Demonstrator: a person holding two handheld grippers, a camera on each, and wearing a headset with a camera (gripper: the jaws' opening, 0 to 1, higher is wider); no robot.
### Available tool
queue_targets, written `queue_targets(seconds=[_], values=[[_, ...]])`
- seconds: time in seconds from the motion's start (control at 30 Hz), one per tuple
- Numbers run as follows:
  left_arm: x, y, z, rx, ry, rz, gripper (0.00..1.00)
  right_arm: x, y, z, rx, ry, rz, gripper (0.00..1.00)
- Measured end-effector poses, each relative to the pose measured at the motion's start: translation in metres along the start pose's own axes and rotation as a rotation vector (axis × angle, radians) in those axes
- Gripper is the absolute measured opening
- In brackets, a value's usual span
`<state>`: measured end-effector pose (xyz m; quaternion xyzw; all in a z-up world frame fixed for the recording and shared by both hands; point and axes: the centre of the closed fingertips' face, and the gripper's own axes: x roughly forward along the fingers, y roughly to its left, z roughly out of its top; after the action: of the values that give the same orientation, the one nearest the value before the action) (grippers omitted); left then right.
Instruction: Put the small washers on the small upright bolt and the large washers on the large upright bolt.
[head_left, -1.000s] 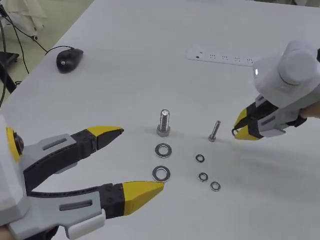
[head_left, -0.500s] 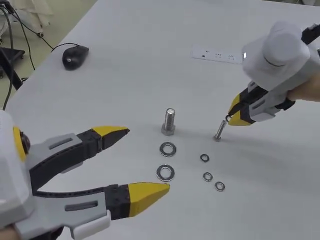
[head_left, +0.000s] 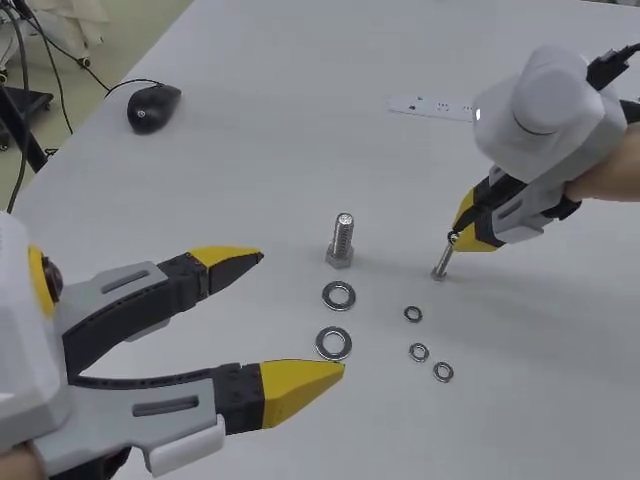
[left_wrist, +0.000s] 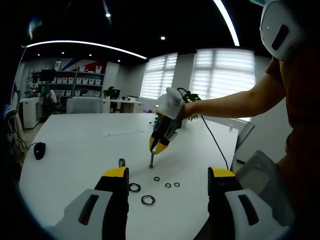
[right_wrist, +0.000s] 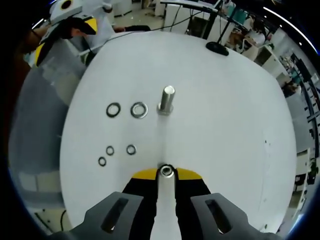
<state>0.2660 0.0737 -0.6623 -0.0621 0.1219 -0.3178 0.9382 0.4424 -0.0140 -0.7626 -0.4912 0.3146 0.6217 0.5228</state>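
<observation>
White table (head_left: 250, 120): two large washers (head_left: 338, 295), three small washers (head_left: 413, 314), two upright bolts (head_left: 342, 240). My right claw (head_left: 458, 236), pinching a fourth washer (right_wrist: 167, 171), has moved from beside the small bolt (head_left: 441, 262) onto its tip; left claw (head_left: 300, 314) gapes wide.

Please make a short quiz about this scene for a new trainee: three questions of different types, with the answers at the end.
1. True or false: the left claw is open and holds nothing.
2. How many loose small washers lie on the table? A) two B) three C) five
3. Fill in: the right claw holds a washer at the top of the ___ bolt.
Key: 1 true; 2 B; 3 small, meaning the small bolt.
</observation>
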Motion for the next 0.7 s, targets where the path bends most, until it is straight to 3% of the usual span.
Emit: queue_targets(seconds=[0.53, 0.7], values=[[-0.001, 0.002, -0.003, -0.014, 0.001, -0.002, 0.63, 0.022, 0.003, -0.010, -0.018, 0.039, 0.013, 0.12], [-0.001, 0.002, -0.005, -0.021, 0.002, -0.004, 0.63, 0.037, 0.008, -0.012, -0.021, 0.043, 0.020, 0.12]])
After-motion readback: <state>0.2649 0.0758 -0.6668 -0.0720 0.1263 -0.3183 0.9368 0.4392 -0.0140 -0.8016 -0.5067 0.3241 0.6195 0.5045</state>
